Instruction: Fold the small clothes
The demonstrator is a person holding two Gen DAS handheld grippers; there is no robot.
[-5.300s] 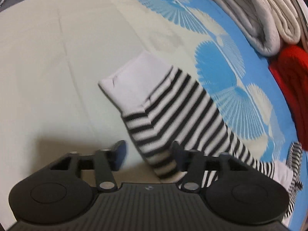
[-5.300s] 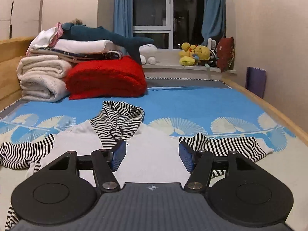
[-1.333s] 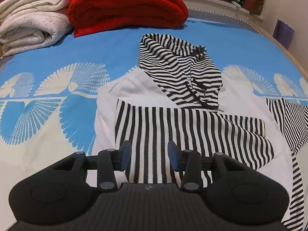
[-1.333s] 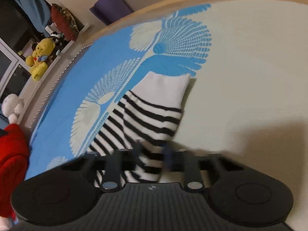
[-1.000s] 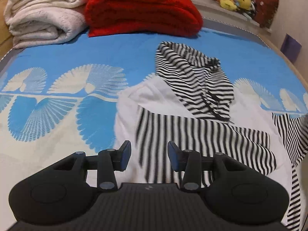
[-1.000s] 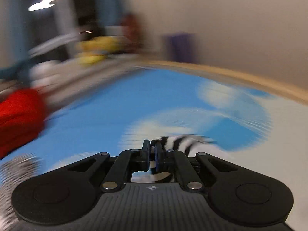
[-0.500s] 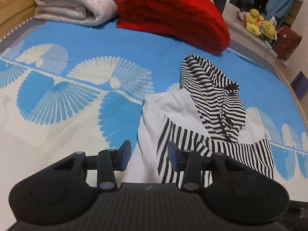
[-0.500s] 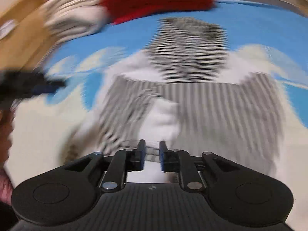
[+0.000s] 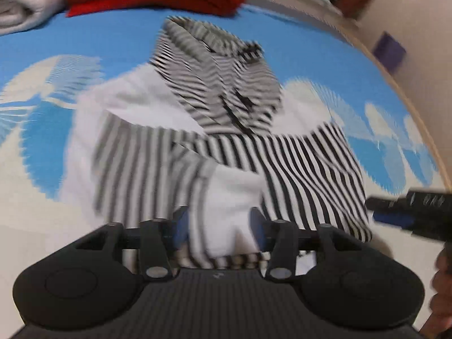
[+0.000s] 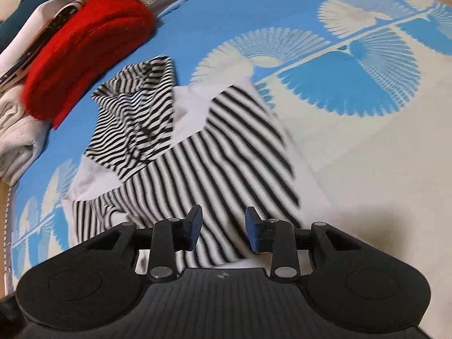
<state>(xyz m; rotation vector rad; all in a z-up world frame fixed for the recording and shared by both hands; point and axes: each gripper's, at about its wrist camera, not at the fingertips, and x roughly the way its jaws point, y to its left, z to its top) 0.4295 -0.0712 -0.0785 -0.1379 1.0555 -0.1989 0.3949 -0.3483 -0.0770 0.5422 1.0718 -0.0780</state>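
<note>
The bed (image 10: 367, 169) is spread with a blue and cream cover printed with fan shapes. Flat on it lies the striped hoodie (image 10: 214, 163), both striped sleeves crossed over its white body, hood (image 9: 214, 65) pointing toward the far end. Past the hood, a folded red blanket (image 10: 84, 45) sits on the cover, and just beside it a pile of cream blankets (image 10: 14, 130) touches its edge.
</note>
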